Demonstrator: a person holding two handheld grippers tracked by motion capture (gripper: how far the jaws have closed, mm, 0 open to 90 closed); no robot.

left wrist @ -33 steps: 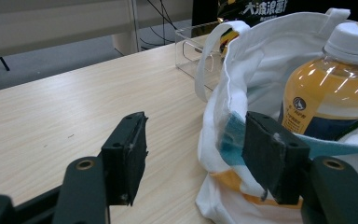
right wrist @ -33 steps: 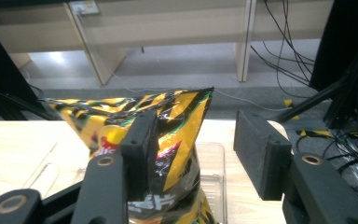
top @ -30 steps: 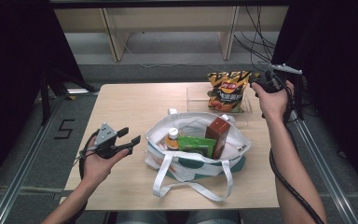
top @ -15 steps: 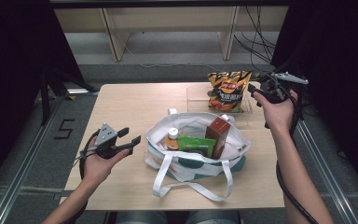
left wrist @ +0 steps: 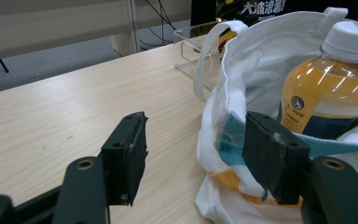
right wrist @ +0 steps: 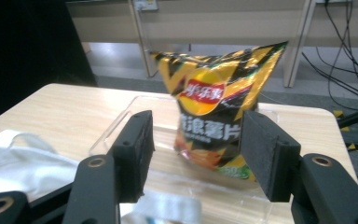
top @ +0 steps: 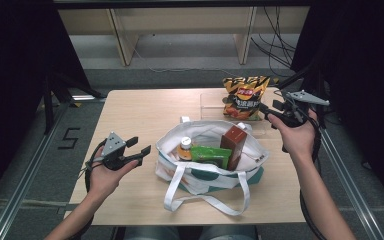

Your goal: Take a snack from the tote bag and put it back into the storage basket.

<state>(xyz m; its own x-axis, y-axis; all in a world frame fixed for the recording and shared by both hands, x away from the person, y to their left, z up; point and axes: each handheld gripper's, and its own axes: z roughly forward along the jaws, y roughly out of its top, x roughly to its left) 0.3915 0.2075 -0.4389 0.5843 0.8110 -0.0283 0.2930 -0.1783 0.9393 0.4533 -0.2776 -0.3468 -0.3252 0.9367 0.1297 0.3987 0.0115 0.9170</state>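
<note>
A white tote bag (top: 207, 172) stands mid-table and holds an orange juice bottle (top: 184, 148), a green packet (top: 211, 155) and a brown carton (top: 233, 144). My left gripper (top: 140, 150) hovers open just left of the bag. In the left gripper view its jaws (left wrist: 196, 126) frame the tote's edge (left wrist: 242, 84) without touching it, with the bottle (left wrist: 326, 88) behind. A yellow chips bag (top: 245, 97) stands in a clear tray (top: 212, 102). My right gripper (top: 267, 111) is to its right, and its jaws have just been opening. They are empty, and the chips bag (right wrist: 209, 107) lies beyond them.
The wooden table (top: 140, 107) has bare surface to the left of the tote. The tote's handles (top: 205, 200) trail toward the front edge. Cables (top: 275, 45) and shelf legs (top: 122, 42) lie on the floor beyond the table. Dark curtains flank both sides.
My right hand has drawn back from the chips bag, toward the near right of the table. The left hand and the bag's contents have stayed put.
</note>
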